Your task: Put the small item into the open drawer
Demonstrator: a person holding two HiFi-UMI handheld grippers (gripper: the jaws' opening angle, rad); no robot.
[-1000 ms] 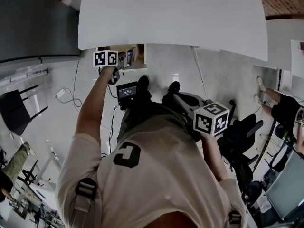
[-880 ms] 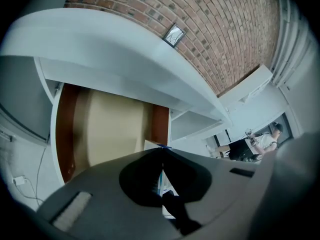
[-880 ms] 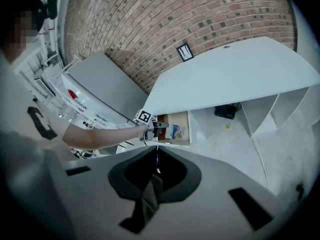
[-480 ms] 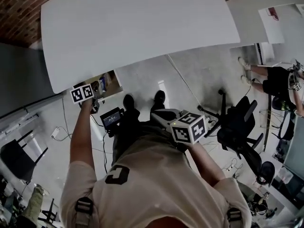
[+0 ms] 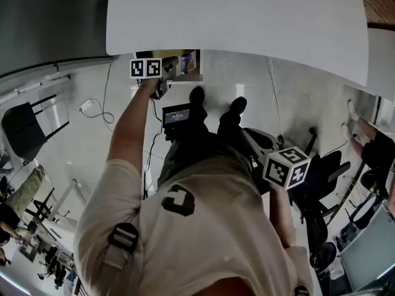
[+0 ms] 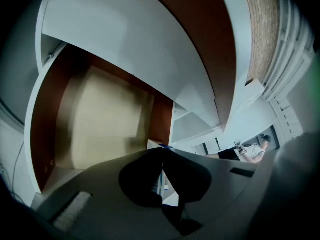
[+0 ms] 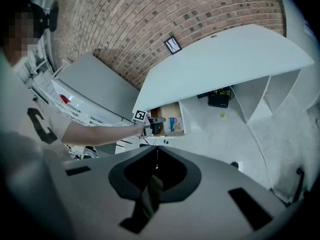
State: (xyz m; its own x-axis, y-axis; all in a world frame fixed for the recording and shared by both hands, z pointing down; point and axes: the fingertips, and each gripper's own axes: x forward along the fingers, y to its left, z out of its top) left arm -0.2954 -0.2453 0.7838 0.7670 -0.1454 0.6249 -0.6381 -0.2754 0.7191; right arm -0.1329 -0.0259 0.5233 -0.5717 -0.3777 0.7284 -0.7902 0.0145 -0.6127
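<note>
Under the white counter (image 5: 234, 17), at the upper middle of the head view, a drawer (image 6: 105, 119) stands pulled out, with brown inner walls and a pale bottom. The person's left arm (image 5: 129, 128) stretches up the frame to it, and the left tool (image 6: 162, 154) is at the drawer's left front corner, its marker cube just below the counter's edge. In the left gripper view the two jaws meet tip to tip, leaving only a hairline slit, and I can make out nothing clamped between them. They point into the drawer, whose bare floor fills the left half of that view.

A small blue and white item (image 7: 172, 123) stands inside the drawer, toward its right side. In the right gripper view it shows just right of the left tool. In the left gripper view a white edge with a blue top peeks out directly behind the closed jaw tips. Whether the tips touch it cannot be told.

At the lower right of the head view, the right tool (image 7: 156, 151) is held low beside the person's hip, well apart from the drawer. Its jaws are also pressed together and empty. It looks across the pale floor (image 5: 80, 140) toward the counter, with a brick wall (image 7: 150, 29) behind.

A black office chair (image 5: 321, 177) stands at the right of the head view, close to the right tool. A loose cable (image 5: 102, 113) lies on the floor at the left.
</note>
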